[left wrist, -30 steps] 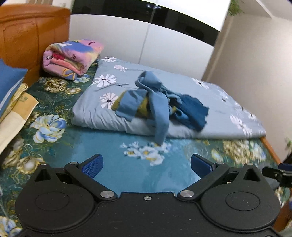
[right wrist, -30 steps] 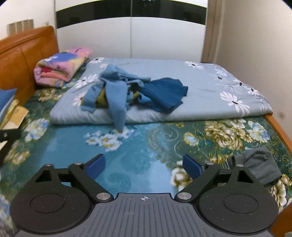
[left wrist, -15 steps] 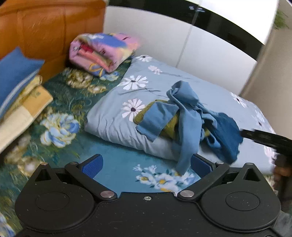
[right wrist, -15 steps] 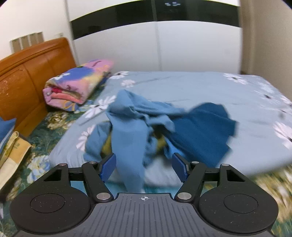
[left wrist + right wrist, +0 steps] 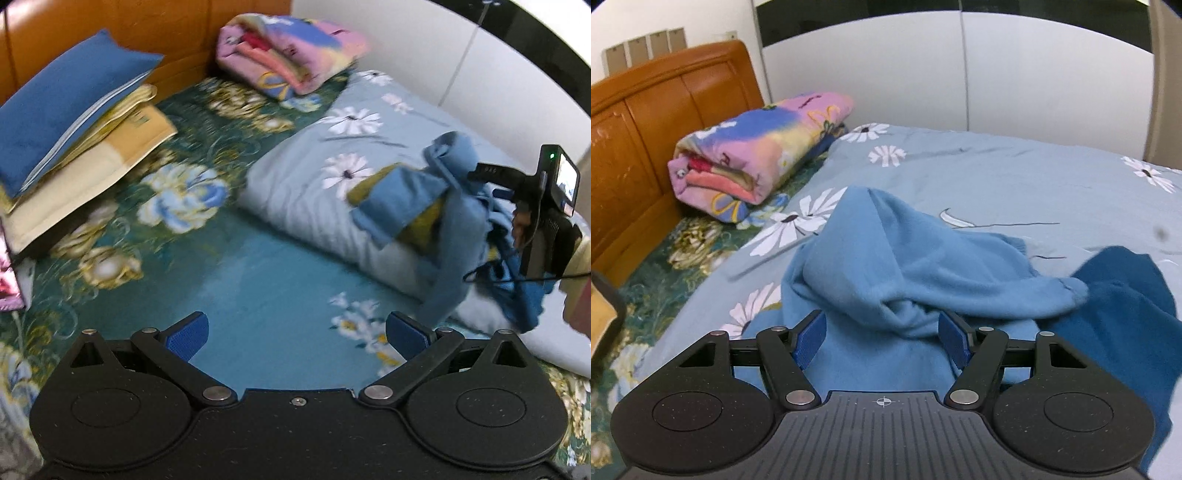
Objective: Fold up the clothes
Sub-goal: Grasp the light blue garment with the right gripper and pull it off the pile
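Note:
A crumpled light blue garment (image 5: 905, 280) lies in a heap on the folded pale blue daisy quilt (image 5: 1015, 177), with a darker blue garment (image 5: 1115, 317) to its right. My right gripper (image 5: 882, 341) is open, its pads on either side of a fold of the light blue garment. In the left wrist view the heap (image 5: 436, 199) shows olive-yellow cloth under it, and the right gripper device (image 5: 543, 210) sits over it. My left gripper (image 5: 297, 334) is open and empty above the teal floral bedsheet (image 5: 258, 288), short of the quilt.
A rolled pink-and-blue blanket (image 5: 757, 158) lies by the orange wooden headboard (image 5: 639, 140). A blue pillow (image 5: 66, 110) rests on stacked cream pillows (image 5: 88, 166) at the left. White wardrobe doors (image 5: 960, 74) stand behind the bed.
My right gripper has moved forward over the quilt, and its open pads now straddle the light blue garment. My left gripper has swung left, toward the pillows.

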{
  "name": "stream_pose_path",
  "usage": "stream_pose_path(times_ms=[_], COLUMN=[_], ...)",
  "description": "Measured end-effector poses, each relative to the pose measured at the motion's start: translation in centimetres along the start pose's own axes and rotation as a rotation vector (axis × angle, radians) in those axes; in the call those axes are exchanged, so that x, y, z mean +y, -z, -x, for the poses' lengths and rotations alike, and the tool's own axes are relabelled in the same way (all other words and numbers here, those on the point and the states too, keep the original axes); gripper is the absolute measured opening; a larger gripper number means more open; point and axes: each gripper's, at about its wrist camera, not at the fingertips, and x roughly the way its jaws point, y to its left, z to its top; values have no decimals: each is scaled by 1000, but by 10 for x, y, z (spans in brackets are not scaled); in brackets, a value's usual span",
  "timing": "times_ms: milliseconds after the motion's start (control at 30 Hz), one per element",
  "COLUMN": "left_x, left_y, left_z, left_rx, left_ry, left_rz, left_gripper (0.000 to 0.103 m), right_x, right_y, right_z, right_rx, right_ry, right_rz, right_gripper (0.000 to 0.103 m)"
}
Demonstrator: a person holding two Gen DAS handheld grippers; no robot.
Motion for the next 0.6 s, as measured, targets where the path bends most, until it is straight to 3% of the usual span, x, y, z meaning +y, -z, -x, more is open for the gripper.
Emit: stream_pose_path(times_ms=[67,133,200,267,400,600], left_x=[4,7,11,11,10,18], left_y=[1,2,3,1,-4,-7], left_z=[0,-1,-1,0,3,9], left_rx=[13,26,40,41,33,18], left_ry=[-18,-35,-53,-52,-44,-1], left_rz=[10,20,30,26,20,50], left_gripper=[101,101,101,101,101,101], right_x=[2,4,0,-7,-19,-38], right_y=[-5,-11,-18,-24,-32,-23], right_z=[-10,-20,-28,-28,-8,79], right_rx=[-3,16,48,62,18,-103], right_ry=[-21,-37,-66,-91,-219,-417], right_rz=[2,7,-38,-104,-208,-309], right_gripper=[46,40,21,9,5,4])
